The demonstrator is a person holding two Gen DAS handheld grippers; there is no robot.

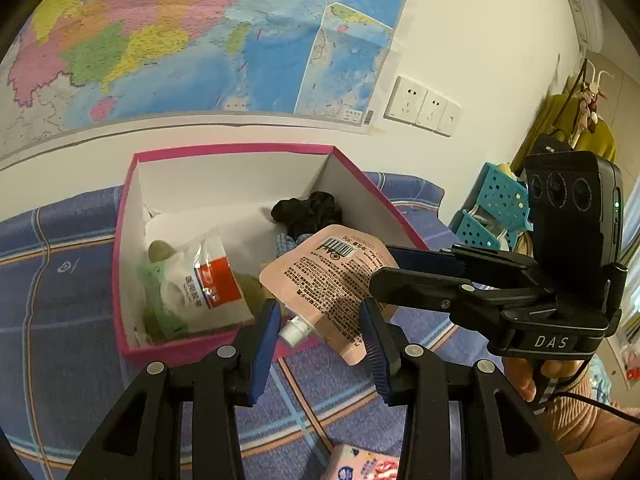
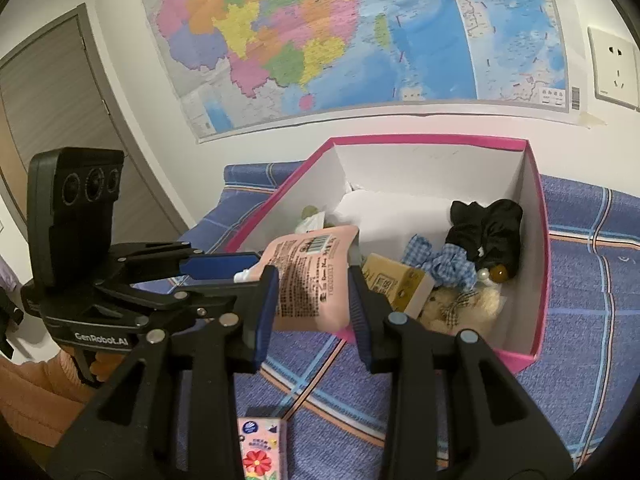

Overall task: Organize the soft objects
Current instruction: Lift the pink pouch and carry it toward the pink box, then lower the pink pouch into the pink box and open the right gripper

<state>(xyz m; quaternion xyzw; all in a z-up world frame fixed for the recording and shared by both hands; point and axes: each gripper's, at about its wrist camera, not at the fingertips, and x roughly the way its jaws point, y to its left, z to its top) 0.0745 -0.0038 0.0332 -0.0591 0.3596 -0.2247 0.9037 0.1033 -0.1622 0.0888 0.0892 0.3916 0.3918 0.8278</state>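
A pink spouted pouch (image 1: 332, 276) (image 2: 308, 280) with black print hangs over the near rim of an open pink box (image 1: 232, 148) (image 2: 432, 138). My left gripper (image 1: 319, 305) is shut on its lower end, where the white cap (image 1: 294, 330) sits between the blue pads. My right gripper (image 2: 313, 272) is shut across the pouch's upper part; the left wrist view shows this gripper (image 1: 382, 266) coming in from the right. The left gripper (image 2: 246, 278) enters the right wrist view from the left.
The box holds a black scrunchie (image 1: 308, 212) (image 2: 486, 228), a blue checked scrunchie (image 2: 440, 260), a small teddy bear (image 2: 460, 304), a yellow carton (image 2: 396, 284) and a white packet with a red label (image 1: 204, 280). A tissue pack (image 1: 360, 464) (image 2: 262, 452) lies on the blue plaid sheet (image 2: 592, 320). A wall stands right behind the box.
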